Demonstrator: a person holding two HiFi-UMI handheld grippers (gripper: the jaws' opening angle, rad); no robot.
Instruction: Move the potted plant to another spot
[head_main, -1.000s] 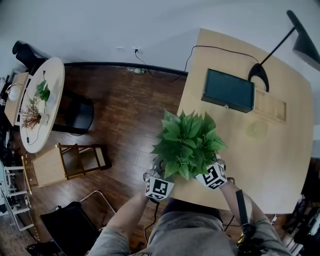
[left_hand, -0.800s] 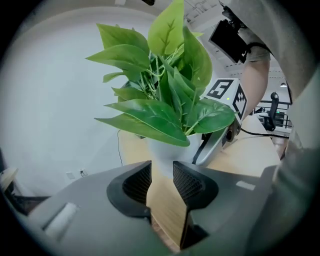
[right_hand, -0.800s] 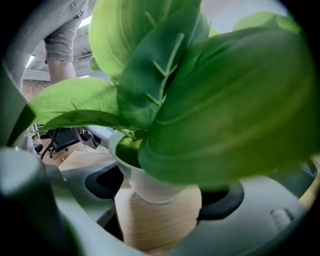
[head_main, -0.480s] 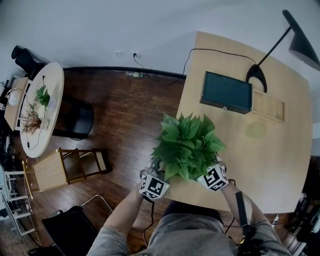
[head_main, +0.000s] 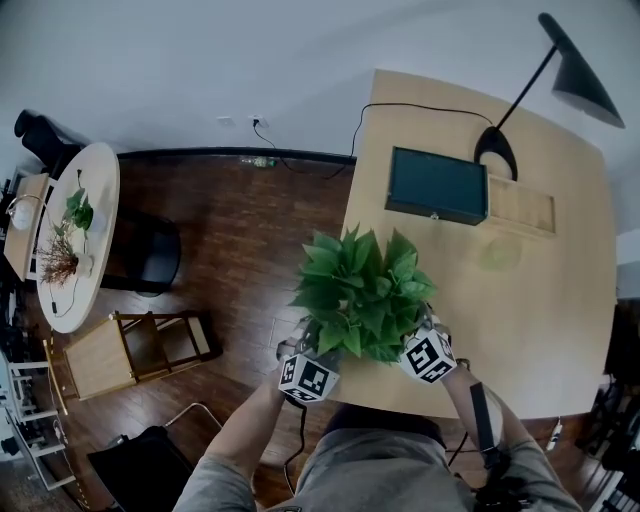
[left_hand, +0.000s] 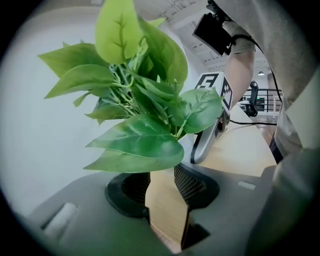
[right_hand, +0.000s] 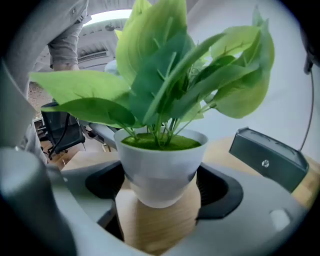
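Potted plant (head_main: 360, 295) now upright, leaves off right camera; at near-left edge of desk (head_main: 540, 300); right gripper (right_hand: 162, 186) jaws clamp pot; left gripper (left_hand: 161, 182) jaws slightly apart, empty; keep pot level, grip low.

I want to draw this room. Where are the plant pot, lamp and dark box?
plant pot (right_hand: 159, 165), right gripper view, white side wall.
lamp (head_main: 578, 78), head view, dark shade.
dark box (head_main: 437, 186), head view, middle of top.
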